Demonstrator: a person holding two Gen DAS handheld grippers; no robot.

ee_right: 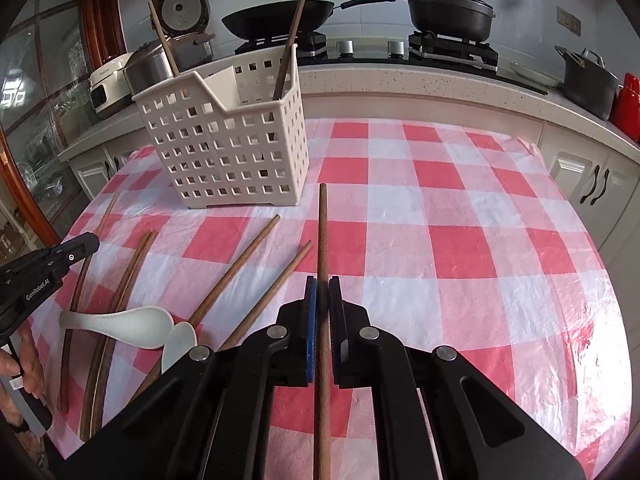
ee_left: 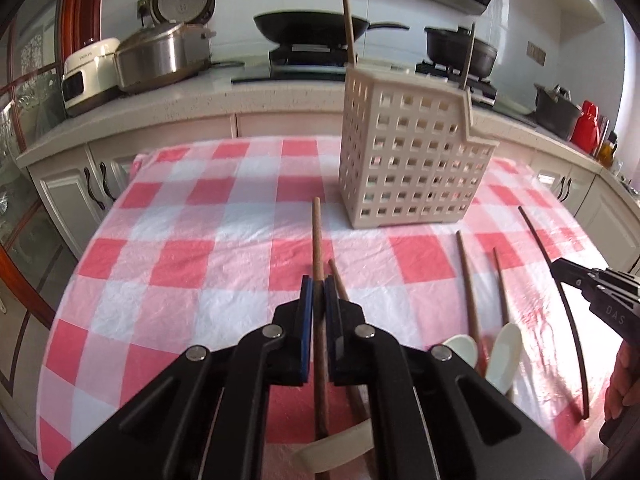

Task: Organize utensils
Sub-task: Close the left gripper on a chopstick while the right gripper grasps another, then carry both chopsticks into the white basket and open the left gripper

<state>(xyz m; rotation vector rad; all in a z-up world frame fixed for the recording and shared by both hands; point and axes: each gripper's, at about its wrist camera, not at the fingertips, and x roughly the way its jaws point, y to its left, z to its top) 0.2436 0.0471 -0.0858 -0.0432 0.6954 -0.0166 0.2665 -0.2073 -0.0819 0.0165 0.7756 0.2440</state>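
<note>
While both grippers sit clamped nearly closed, each one pinches a single wooden chopstick between its blue pads. The left gripper (ee_left: 319,286) holds its chopstick (ee_left: 317,236) partway along the shaft, the far end pointing toward the slotted utensil basket (ee_left: 408,160) and the near end running back under the gripper body. The right gripper (ee_right: 322,288) grips another chopstick (ee_right: 322,232) in the same way, its tip aimed over the red-and-white checked cloth (ee_right: 440,208) that covers the desk.

The basket stands upright on the cloth, ahead of the left gripper and slightly to its right, ahead and to the left of the right gripper. Two chopsticks already lean inside it: one (ee_right: 292,32) in the taller back section, one (ee_right: 164,40) at the other end.

Loose pieces lie on the cloth between the two grippers: several chopsticks (ee_right: 236,272) spread at slanting angles and two white ceramic spoons (ee_right: 132,326) near the front edge, the second spoon (ee_right: 178,344) just beside the first. Another spoon (ee_left: 336,454) shows under the left gripper, partly hidden. A hand (ee_right: 28,364) shows at the edge of the right wrist view.
</note>
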